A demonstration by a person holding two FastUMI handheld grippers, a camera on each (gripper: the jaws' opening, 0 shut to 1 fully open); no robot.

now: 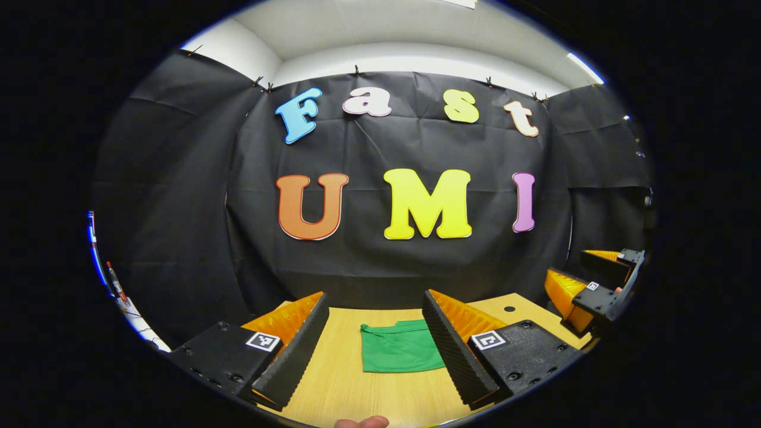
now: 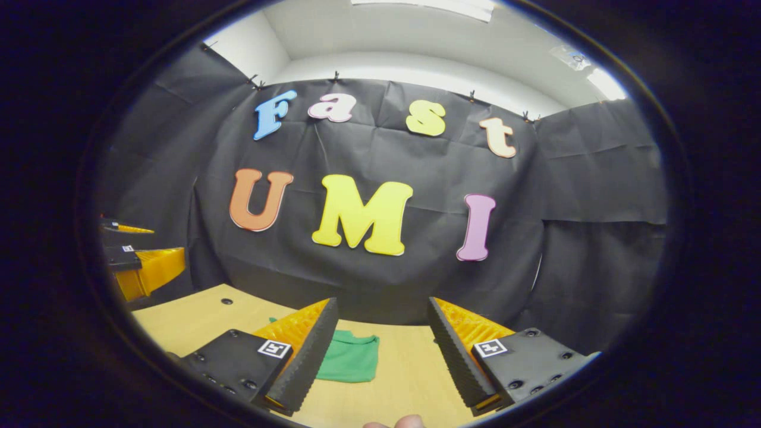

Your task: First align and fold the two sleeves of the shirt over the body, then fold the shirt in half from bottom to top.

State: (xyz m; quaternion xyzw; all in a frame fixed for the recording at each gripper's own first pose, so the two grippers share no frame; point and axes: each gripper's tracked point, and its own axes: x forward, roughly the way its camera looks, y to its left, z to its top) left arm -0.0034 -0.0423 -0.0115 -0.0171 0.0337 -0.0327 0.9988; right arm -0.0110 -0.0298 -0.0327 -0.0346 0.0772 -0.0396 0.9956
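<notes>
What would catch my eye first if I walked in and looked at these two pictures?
Probably the small green cloth shirt, lying in a neat folded rectangle on the pale wooden table, bright against the black cloth wall behind. Next, the two ridged fingers of the left gripper spread wide at the bottom of the left gripper view, framing the shirt; the right gripper stands open likewise, the shirt beside its left finger.

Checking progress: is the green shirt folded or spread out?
Folded: the shirt lies as a compact rectangle on the table, no sleeves sticking out.
</notes>
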